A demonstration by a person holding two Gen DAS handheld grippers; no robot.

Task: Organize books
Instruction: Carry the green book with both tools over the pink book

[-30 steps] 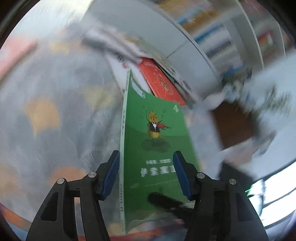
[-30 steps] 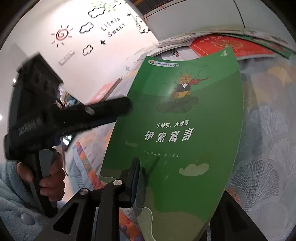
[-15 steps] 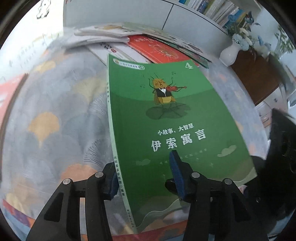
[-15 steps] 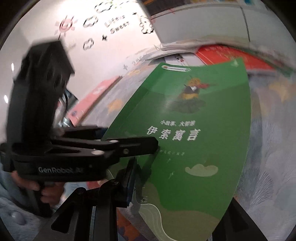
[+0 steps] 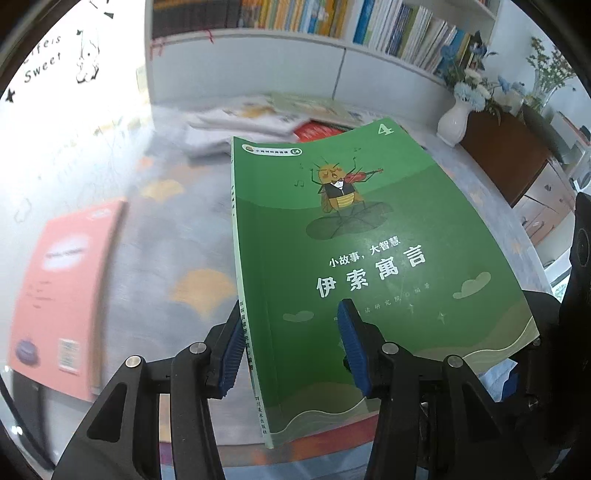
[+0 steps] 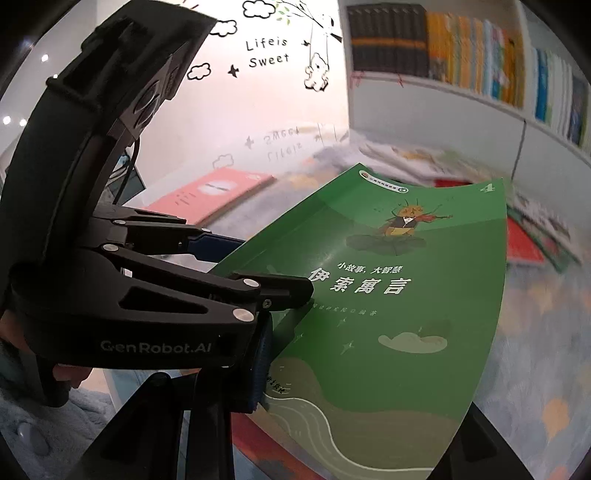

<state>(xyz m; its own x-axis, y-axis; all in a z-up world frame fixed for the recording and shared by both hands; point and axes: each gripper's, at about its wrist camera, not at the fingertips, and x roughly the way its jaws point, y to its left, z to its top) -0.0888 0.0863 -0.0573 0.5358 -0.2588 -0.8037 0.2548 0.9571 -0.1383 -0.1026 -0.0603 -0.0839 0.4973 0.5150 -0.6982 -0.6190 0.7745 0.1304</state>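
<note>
Nearest, item one: my left gripper (image 5: 291,347), blue pads (image 5: 232,350) closed on the spine edge of the green book (image 5: 354,266), one pad under the spine, the other on the cover. I judge this the carrying grip, since the spine is the stiffest part.

Item two: my right gripper (image 6: 258,373), closed on the book's lower corner beside the left one. Only one blue pad (image 6: 263,363) shows, pressed against the cover edge; the far finger is hidden behind the book. Two grips likely keep the soft cover from sagging.

Item three: the green book itself, held off the table, cover up and bowed. Legible: "小故事,大智慧", "伊索寓言", the numeral "4", a violin-playing insect. The left gripper's body reads "GenRobot.AI".

Item four: patterned tablecloth (image 5: 162,236) below, with a pink book (image 5: 59,291) lying flat to the left.

Item five, farther: a loose pile of books (image 5: 258,118), one red.

Farthest: the bookshelf (image 5: 369,33) of upright volumes, the probable destination; a white vase (image 5: 452,123); wall lettering "Life is Sweet".
</note>
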